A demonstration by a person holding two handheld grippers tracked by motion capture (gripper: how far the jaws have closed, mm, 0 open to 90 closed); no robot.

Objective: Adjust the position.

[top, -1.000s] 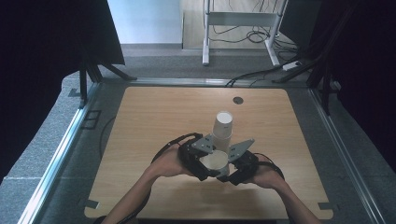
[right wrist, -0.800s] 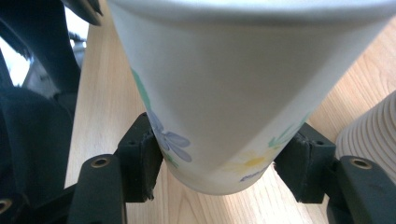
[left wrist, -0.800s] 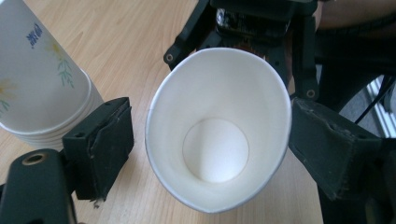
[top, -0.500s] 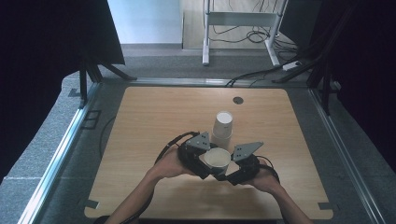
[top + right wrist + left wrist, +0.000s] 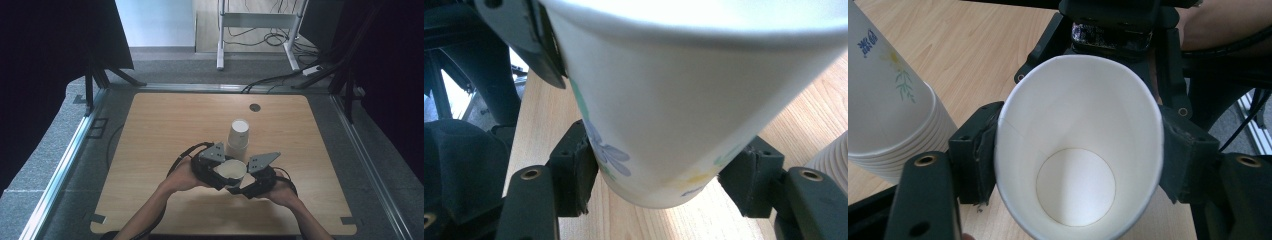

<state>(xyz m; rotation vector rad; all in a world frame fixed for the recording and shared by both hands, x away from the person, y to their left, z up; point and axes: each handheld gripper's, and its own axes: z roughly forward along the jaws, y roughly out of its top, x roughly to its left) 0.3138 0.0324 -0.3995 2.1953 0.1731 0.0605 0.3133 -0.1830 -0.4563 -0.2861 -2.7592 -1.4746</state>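
The left gripper (image 5: 216,161) has just been closing its jaws, and in its own view the pads now press the rim of a single paper cup (image 5: 1078,150) from both sides, squeezing the mouth into an oval; the right gripper (image 5: 256,175) is clamped low on the same cup, its pads (image 5: 576,167) pinching the flowered wall near the base; so both hold one cup, tilted, above the near middle of the wooden table (image 5: 150,150), between the person's hands; just beyond it stands the stack of nested cups (image 5: 238,134), upside down and apart from the held one. The step in hand looks like passing a separated cup from one gripper to the other; next, one grip likely has to let go gently, lest the thin wall crumple.
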